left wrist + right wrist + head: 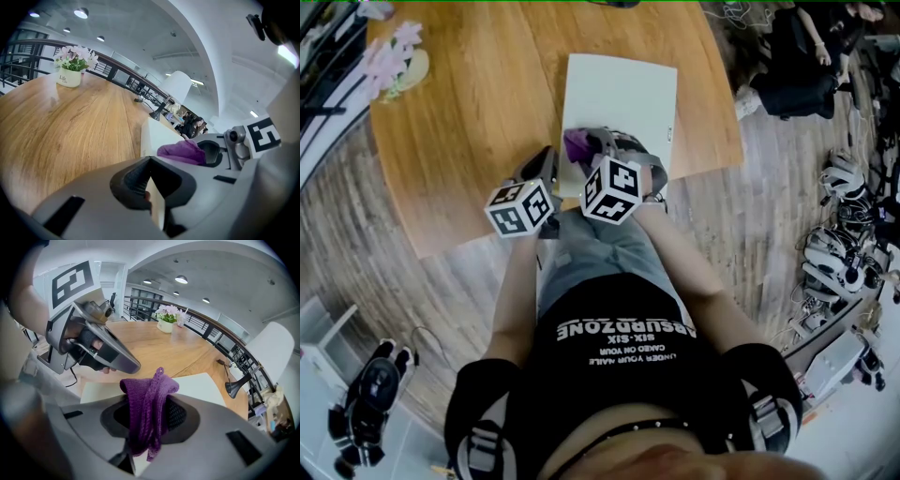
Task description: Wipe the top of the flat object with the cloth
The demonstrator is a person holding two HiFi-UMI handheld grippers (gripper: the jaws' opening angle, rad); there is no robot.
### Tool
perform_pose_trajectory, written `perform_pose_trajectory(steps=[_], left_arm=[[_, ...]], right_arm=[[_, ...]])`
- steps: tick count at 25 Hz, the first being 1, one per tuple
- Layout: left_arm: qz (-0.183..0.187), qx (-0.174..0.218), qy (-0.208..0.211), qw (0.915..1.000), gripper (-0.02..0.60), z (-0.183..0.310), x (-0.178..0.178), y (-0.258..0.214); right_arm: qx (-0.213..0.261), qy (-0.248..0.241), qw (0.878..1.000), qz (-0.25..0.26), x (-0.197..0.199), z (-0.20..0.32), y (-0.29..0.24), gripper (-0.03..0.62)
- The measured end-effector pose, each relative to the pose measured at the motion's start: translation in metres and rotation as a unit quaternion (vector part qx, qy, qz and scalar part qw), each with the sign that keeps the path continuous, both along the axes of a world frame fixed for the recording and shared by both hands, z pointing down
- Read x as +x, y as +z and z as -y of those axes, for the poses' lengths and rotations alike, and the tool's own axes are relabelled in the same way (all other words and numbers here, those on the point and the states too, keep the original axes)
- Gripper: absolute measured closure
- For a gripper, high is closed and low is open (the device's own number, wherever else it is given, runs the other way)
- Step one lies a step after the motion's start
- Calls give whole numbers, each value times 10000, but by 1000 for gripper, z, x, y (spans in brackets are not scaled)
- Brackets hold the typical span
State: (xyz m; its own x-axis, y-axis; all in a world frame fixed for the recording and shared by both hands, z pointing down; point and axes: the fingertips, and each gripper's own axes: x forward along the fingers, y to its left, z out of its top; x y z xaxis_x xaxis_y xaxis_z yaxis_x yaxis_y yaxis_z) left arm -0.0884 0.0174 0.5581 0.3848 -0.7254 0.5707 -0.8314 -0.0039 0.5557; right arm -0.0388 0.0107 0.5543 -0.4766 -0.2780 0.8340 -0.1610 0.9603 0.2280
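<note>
A white flat board (623, 98) lies on the wooden table (469, 122). My right gripper (591, 150) is shut on a bunched purple cloth (578, 143) over the board's near left part. In the right gripper view the cloth (147, 404) hangs out between the jaws of that gripper (145, 427), above the board (197, 383). My left gripper (548, 169) is at the board's near left edge. In the left gripper view it (152, 197) is shut on the edge of the board (157, 133), with the cloth (183, 152) just to its right.
A white pot of pink flowers (394, 61) stands at the table's far left corner. The table's near edge runs just below the grippers. A black desk lamp (239, 385) stands past the board. Equipment (844, 253) lies on the floor at the right.
</note>
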Motion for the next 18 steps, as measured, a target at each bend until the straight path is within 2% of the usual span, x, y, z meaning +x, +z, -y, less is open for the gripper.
perform_pose_trajectory(steps=[18], left_arm=[[88,167,182,9997,566,8,2,-14]], right_arm=[[-233,-348,9991,-17,-2,-66,-3,476]])
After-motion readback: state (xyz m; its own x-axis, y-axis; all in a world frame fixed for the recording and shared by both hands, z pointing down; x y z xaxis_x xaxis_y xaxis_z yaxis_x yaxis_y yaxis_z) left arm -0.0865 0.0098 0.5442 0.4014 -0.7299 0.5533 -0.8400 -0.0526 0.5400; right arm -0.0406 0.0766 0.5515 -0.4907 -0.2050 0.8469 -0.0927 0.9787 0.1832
